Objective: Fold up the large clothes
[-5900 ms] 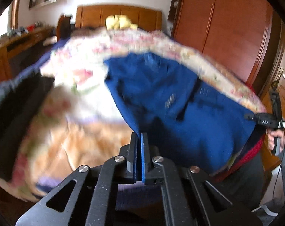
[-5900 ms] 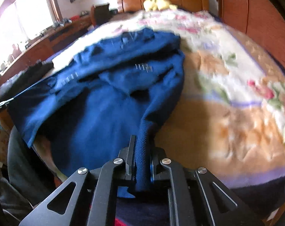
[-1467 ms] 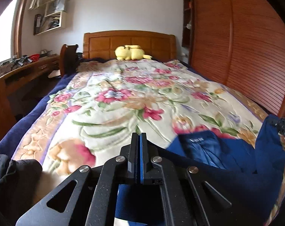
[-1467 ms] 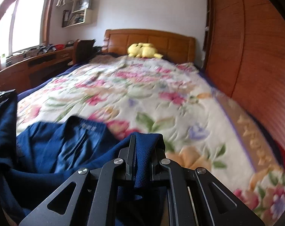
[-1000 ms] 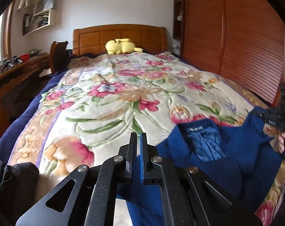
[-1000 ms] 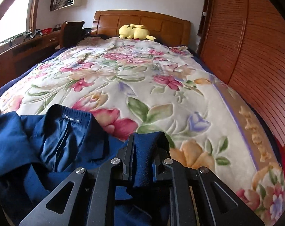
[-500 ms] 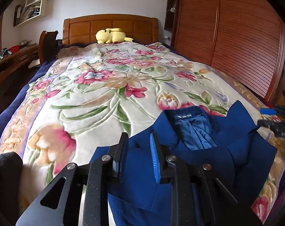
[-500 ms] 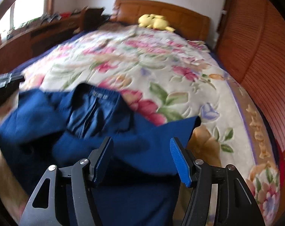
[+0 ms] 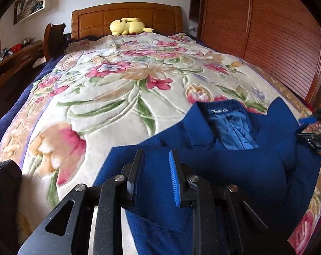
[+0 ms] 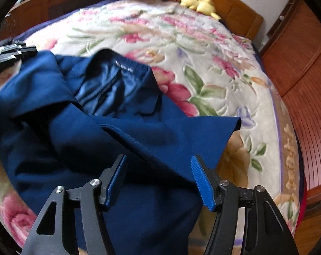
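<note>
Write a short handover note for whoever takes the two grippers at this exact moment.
Left gripper: open, empty, over the jacket's left side.
Right gripper: open, empty, over the other side.
Blue jacket: at the foot of the floral blanket, collar toward the headboard, lining showing, front rumpled.
Done: jacket laid down, released.
Left: smooth it, fold sleeves and sides in, fold lengthwise.

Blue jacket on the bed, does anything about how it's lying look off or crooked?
Yes. The dark blue wool jacket lies rumpled on the floral blanket, near its foot end: one front panel folds across the body in a diagonal crease, and the lapels sit unevenly around the collar.
</note>
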`<state>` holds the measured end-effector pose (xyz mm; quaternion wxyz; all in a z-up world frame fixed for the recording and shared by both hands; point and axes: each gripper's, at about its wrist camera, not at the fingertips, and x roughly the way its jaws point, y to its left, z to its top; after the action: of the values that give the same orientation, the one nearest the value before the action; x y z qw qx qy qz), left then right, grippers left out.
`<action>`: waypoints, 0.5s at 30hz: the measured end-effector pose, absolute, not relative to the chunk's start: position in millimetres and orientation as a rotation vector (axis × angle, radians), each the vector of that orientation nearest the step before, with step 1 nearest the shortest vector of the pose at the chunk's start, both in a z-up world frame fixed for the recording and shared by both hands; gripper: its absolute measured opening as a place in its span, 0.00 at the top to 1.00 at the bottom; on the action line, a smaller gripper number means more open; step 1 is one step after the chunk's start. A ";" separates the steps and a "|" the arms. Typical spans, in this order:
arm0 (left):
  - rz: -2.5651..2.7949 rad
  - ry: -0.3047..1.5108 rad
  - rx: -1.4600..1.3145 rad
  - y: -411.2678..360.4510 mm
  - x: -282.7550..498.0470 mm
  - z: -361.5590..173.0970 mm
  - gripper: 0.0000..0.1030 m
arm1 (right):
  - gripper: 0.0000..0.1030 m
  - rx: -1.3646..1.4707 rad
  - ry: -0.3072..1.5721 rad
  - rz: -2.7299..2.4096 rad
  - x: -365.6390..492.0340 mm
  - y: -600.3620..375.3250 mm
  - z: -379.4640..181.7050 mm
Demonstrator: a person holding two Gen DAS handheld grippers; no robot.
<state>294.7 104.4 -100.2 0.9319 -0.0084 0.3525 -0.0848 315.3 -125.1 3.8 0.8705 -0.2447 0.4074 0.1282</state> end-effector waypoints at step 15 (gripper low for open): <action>-0.110 0.657 -0.062 139.5 287.3 -80.2 0.76 | 0.97 -0.661 0.699 0.319 424.1 3.9 31.3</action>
<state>287.3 139.5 -80.2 0.9446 -0.0303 0.3223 -0.0541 424.1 3.9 31.3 0.8742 -0.3167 0.3349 0.1527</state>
